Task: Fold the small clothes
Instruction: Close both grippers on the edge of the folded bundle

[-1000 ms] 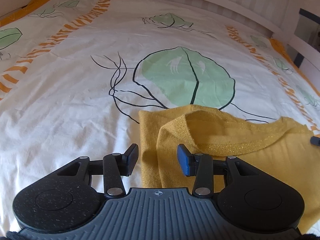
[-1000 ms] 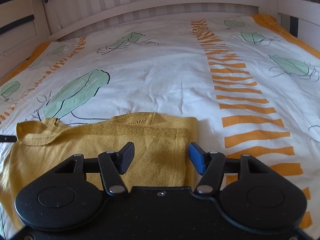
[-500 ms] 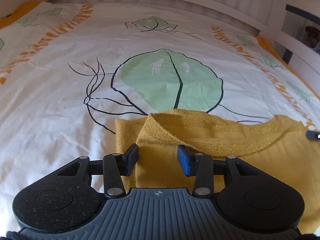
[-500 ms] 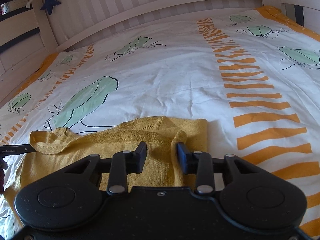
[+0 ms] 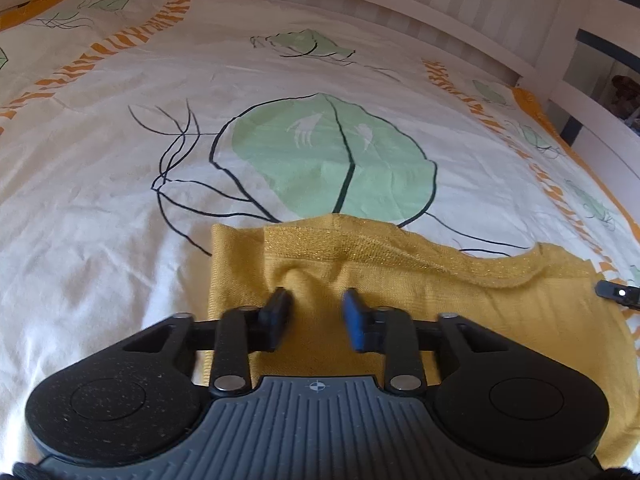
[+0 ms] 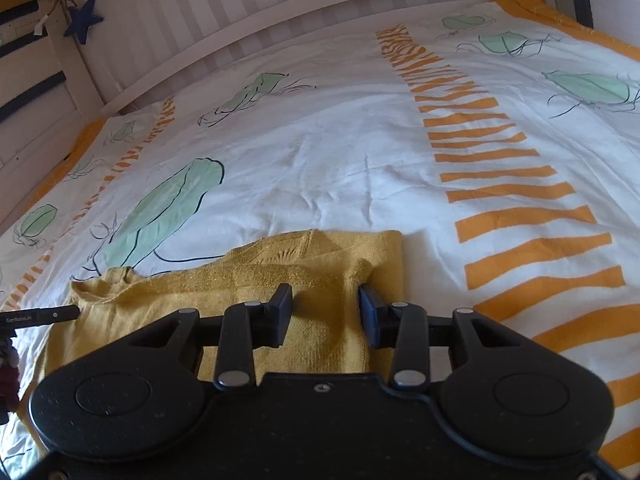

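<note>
A small yellow knit top point(image 5: 440, 292) lies flat on the bed, its sides folded inward and a glittery band along its far edge. My left gripper point(image 5: 316, 308) is open, low over the top's left part, with a fabric ridge between its fingers. In the right wrist view the same top point(image 6: 240, 284) lies ahead. My right gripper point(image 6: 325, 312) is open over the top's right folded part, its right fingertip point(image 6: 366, 300) near the folded edge. Each gripper's tip shows in the other's view at the frame edge.
The white bedsheet point(image 5: 100, 208) with green leaf prints and orange stripes spreads all around the top. A white slatted bed frame point(image 6: 280, 12) runs along the far side. A blue star point(image 6: 83, 20) hangs at the left post.
Both grippers have moved forward and down onto the top. The right gripper narrowed half a second ago and has widened again. The left shoulder fold now lies flatter.
</note>
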A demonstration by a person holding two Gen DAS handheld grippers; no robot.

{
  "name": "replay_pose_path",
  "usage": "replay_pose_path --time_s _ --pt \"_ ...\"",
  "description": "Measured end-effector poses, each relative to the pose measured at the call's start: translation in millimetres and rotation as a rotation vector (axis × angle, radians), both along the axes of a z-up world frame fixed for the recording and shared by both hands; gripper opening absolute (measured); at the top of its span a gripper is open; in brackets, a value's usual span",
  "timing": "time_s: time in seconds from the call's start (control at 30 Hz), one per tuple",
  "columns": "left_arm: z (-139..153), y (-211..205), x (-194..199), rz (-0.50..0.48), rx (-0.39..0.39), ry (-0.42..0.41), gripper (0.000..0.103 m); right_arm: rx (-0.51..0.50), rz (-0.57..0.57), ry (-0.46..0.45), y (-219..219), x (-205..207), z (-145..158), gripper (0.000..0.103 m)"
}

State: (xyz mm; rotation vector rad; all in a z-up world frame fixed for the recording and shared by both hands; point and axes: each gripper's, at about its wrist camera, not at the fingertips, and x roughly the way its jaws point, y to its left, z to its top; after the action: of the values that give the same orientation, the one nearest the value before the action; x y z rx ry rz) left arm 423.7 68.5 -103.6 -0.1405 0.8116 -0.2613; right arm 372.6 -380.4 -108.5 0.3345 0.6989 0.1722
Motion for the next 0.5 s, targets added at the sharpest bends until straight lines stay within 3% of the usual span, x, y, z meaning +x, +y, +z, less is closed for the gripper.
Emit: replay_pose_path --time_s 0.07,0.17,0.23,0.27,0.3,0.4,0.5 --pt "-0.4 1.6 -0.9 0.014 -0.007 0.001 0.011 -0.020 0.000 -0.001 3.1 -0.8 1.2 0.017" --pt "1.0 3.2 -2.3 0.024 -0.008 -0.013 0.010 -0.050 0.000 -0.017 6.6 -3.0 6.7 0.014" --pt "2.8 3.3 -3.0 0.058 0.031 -0.030 0.021 -0.040 0.001 -0.023 5.9 -4.0 8.4 0.014" --pt "2.7 4.4 -1.9 0.076 0.039 -0.025 0.037 -0.039 -0.001 -0.024 5.6 -4.1 8.5 0.014" --pt "2.1 6.1 -1.5 0.088 0.033 -0.022 0.045 -0.038 -0.001 -0.023 5.3 -4.6 8.2 0.014" --pt "-1.7 9.7 1.7 0.087 -0.008 0.005 0.051 -0.032 0.002 -0.016 5.0 -4.6 6.0 0.014" --pt "-0.9 4.1 1.2 0.071 0.010 -0.007 0.052 -0.037 0.004 -0.014 5.1 -3.6 4.8 0.014"
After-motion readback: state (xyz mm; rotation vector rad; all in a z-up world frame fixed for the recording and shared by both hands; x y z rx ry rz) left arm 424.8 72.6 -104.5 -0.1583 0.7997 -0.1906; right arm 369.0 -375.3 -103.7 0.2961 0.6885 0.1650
